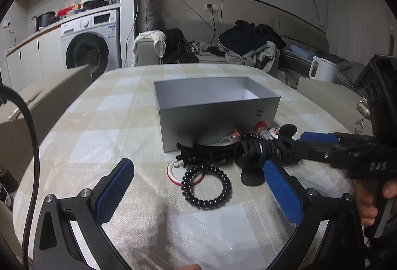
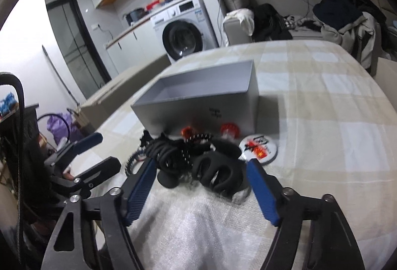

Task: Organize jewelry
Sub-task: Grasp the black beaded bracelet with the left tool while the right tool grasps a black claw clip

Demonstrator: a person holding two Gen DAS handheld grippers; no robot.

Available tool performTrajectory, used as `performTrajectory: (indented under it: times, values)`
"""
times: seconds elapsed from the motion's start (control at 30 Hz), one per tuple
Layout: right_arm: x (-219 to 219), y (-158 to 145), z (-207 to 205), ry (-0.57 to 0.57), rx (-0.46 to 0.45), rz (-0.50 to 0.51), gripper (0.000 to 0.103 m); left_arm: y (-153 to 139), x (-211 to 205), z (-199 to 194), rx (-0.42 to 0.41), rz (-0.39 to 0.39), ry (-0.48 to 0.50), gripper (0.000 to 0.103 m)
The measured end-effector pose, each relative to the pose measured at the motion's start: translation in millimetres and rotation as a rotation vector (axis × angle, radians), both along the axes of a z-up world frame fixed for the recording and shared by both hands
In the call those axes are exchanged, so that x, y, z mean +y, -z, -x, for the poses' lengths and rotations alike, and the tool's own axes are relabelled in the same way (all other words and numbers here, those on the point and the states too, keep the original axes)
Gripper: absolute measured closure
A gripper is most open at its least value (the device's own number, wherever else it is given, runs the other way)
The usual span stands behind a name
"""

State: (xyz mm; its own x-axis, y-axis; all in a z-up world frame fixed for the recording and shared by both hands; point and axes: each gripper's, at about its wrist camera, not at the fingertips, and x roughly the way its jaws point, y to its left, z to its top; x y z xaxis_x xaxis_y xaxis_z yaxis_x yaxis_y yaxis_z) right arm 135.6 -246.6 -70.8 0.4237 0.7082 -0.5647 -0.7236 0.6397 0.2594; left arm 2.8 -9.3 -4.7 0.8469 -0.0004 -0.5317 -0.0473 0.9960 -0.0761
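Our right hand-held gripper point(image 2: 199, 191) stood wide open, its blue pads flanking a chunky black plastic claw hair clip point(image 2: 218, 174) without touching it. We judged the clip light, stiff and springy, best pinched across its rounded body, not its teeth. At eleven o'clock from it lay a tangle of black hair ties point(image 2: 166, 152), soft and likely to snag. Our left hand-held gripper point(image 1: 198, 193) was also open and held nothing, a black spiral coil hair tie point(image 1: 207, 186) lying on the checked counter point(image 1: 99, 136) between its pads. At twelve o'clock waited the open grey cardboard box point(image 1: 213, 121), apparently empty.
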Motion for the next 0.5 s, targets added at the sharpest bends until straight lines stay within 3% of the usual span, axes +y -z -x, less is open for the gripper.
performTrajectory:
  times: [0.17,0.23,0.5]
  values:
    - [5.1,4.7,-1.3,0.036,0.006,0.038,0.036,0.3,6.7,0.3,0.018,0.034,-0.003,0.002]
    - [6.6,7.7,-2.5,0.041,0.01,0.053,0.036,0.5,8.7,0.2,0.025,0.044,-0.002,0.01]
    - [9.2,10.7,-7.1,0.069,0.017,0.084,0.042,7.3,6.2,-3.1,0.074,0.042,0.025,0.02]
